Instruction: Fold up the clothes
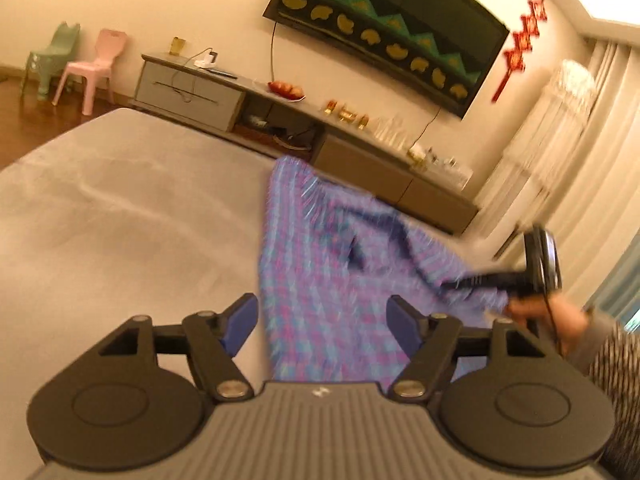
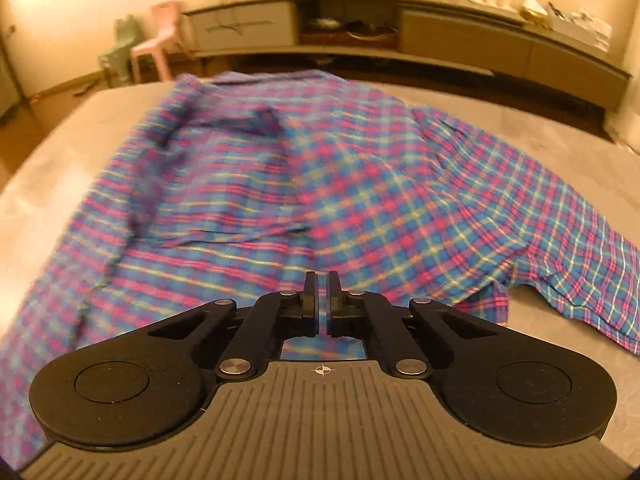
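A dark wall hanging (image 1: 386, 36) spans the cream wall (image 1: 160, 0) above a long low cabinet (image 1: 280, 120), pink chair (image 1: 96, 68) upper left, pale curtains (image 1: 560, 152) at right.

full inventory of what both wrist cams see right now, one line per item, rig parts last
plaid shirt: 1, blue, pink and yellow check, spread on the table, one part lifted
table: 1, grey, under the shirt
TV cabinet: 1, long, grey-brown, along the far wall
wall TV: 1, black frame, green and gold picture, above the cabinet
pink chair: 1, pink, left of the cabinet
green chair: 1, pale green, beside the pink one
red knot ornament: 1, red, on the wall right of the TV
curtains: white, far right
fruit plate: 1, red and orange contents, on the cabinet
left gripper: 1, black with blue pads, open above the shirt
right gripper: 1, black, shut on the shirt
right hand: 1, holding the right gripper's handle
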`<act>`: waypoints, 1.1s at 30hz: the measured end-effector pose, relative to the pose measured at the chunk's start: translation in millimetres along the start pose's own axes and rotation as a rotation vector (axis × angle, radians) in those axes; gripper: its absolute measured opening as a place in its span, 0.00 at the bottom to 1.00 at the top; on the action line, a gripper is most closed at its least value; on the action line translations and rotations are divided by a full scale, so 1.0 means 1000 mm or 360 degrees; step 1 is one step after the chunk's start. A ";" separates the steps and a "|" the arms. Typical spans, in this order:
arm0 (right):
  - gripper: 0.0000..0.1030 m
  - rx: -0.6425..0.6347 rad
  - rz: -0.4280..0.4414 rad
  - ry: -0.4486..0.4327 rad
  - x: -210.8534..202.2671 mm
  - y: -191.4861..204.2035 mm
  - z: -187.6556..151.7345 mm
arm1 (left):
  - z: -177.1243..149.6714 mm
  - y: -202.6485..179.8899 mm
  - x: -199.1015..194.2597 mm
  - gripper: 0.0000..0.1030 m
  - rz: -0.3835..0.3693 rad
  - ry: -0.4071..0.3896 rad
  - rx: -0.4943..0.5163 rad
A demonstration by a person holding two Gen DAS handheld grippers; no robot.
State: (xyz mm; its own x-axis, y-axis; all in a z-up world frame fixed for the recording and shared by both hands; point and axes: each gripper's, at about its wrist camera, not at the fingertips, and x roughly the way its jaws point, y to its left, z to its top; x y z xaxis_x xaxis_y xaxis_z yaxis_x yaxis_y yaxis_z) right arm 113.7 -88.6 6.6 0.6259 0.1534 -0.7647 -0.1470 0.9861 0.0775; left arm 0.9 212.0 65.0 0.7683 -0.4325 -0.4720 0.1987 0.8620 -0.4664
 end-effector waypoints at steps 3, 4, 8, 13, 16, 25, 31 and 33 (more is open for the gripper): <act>0.00 -0.0060 0.0116 -0.0040 -0.025 0.030 -0.001 | 0.023 -0.004 0.033 0.80 -0.0187 0.0026 -0.0103; 0.00 -0.0090 0.0136 -0.0059 -0.032 0.041 -0.002 | 0.028 -0.011 0.051 0.81 -0.0248 0.0072 -0.0119; 0.10 -0.0072 0.0093 -0.0153 -0.057 0.053 -0.008 | 0.037 -0.050 0.135 0.85 -0.0445 0.0317 -0.0209; 0.52 0.0214 0.0089 -0.0098 -0.060 0.003 -0.031 | 0.028 -0.090 0.238 0.90 -0.0588 0.0609 -0.0434; 0.52 0.0316 0.0163 0.0002 -0.046 -0.019 -0.057 | 0.017 -0.102 0.286 0.90 -0.0555 0.0682 -0.0506; 0.60 0.0379 0.0352 0.0031 -0.041 -0.030 -0.081 | 0.002 -0.124 0.367 0.89 -0.0425 0.0706 -0.0448; 0.60 0.0224 0.0374 0.0068 -0.043 -0.003 -0.086 | 0.000 -0.122 0.388 0.21 -0.0514 0.0712 -0.0451; 0.60 0.0229 0.0368 0.0064 -0.043 -0.002 -0.086 | 0.004 -0.119 0.383 0.03 -0.0545 0.0699 -0.0440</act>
State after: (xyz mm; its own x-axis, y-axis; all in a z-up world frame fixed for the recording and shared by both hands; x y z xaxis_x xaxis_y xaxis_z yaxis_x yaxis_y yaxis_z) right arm 21.5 -102.3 -15.8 0.5568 0.3757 -0.7409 -0.1704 0.9246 0.3407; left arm 273.8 -55.0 -57.7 0.3551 -0.7913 -0.4978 0.1794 0.5803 -0.7944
